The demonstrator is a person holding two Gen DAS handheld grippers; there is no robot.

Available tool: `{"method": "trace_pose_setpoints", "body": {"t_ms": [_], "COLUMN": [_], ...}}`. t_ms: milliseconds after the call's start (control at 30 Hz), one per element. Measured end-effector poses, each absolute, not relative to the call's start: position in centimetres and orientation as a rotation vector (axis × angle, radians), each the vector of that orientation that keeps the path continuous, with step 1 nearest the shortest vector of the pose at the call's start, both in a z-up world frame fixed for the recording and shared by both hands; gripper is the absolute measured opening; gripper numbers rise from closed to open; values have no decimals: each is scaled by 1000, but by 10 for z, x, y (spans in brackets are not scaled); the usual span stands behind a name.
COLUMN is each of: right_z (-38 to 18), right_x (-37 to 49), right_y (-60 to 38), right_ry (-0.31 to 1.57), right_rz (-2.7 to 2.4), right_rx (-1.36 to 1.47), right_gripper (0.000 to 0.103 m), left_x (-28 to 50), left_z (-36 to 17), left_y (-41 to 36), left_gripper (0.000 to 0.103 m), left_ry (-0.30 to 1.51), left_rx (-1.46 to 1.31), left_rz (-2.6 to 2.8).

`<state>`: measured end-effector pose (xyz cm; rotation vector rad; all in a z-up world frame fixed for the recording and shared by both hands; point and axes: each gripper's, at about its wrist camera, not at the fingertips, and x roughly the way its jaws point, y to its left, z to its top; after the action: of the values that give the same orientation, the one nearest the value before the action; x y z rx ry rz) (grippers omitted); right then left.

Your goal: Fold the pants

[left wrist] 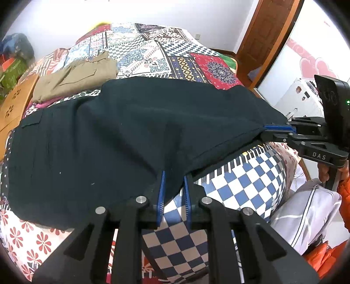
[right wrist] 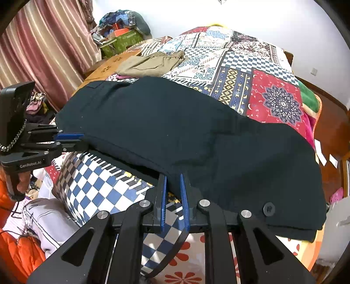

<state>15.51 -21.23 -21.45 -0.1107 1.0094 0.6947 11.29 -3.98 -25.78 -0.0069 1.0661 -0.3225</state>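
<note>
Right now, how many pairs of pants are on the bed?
2. The dark pants lie near the front edge, pinched by both grippers. The tan pants sit folded farther back. Others may be hidden.

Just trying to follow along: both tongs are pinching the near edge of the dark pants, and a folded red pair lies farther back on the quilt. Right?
Not quite: the folded pair farther back is khaki, not red, as the left wrist view shows. The rest holds: the left tongs and right tongs both pinch the near edge of the dark pants on the quilt.

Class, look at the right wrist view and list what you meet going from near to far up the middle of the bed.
Right gripper shut on the hem of the dark navy pants → the patchwork quilt → folded khaki trousers → white wall.
</note>
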Motion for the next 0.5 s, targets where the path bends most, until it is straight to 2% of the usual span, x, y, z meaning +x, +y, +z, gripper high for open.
{"method": "trace_pose_setpoints", "body": {"t_ms": [33,100,200,300,367,500], "right_z": [-213,-211,-206,-199,-192,-183], "right_x": [154,151,150,148,149,159], "right_y": [-213,-216,-223,-231,-238,-250], "right_ry": [1008,1008,1014,997,978,947], "right_rz": [692,685,673,638,613,557], "right_rx": [-113,-110,-94,-101,-92,-62], "right_gripper": [12,12,13,17,24,27], "left_x": [111,108,101,97,96,108], "left_z": [-256,-252,-242,-227,-217,-205], "left_y": [-38,-32,-19,2,21,64], "left_gripper": [20,33,48,58,64,66], "left_ry": [1064,1061,1039,993,957,919], "left_rx": [-11,-32,-57,-81,-91,-132], "left_rz": [-321,-316,-286,-228,-168,-54]}}
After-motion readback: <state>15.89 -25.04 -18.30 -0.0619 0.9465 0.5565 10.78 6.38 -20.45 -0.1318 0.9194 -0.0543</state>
